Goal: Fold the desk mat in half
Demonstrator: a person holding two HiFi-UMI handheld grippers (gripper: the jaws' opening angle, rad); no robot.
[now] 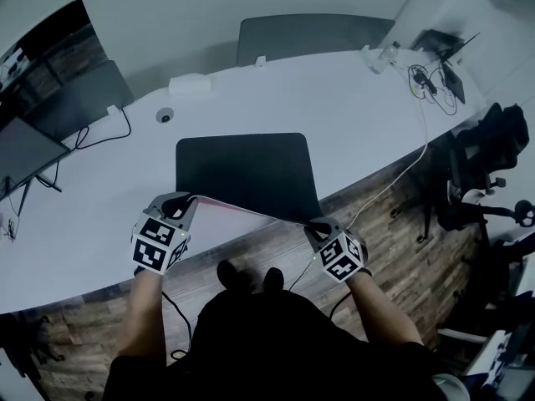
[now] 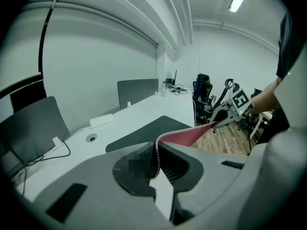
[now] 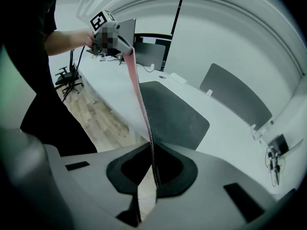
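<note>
A dark desk mat (image 1: pixel 247 174) with a pink underside lies on the white table (image 1: pixel 100 190), its near edge lifted off the top. My left gripper (image 1: pixel 178 209) is shut on the mat's near left corner. In the left gripper view the stitched edge (image 2: pixel 154 158) runs between the jaws. My right gripper (image 1: pixel 318 227) is shut on the near right corner, where the mat's edge (image 3: pixel 152 162) is pinched between the pads. The pink underside (image 3: pixel 136 87) stretches taut between both grippers.
A grey panel (image 1: pixel 313 36) stands behind the table. A white box (image 1: pixel 191 83) and a cable port (image 1: pixel 165 116) sit behind the mat. Black cables (image 1: pixel 92 136) lie at left, a monitor (image 1: pixel 25 149) at far left. Office chairs (image 1: pixel 489 170) stand on the wooden floor at right.
</note>
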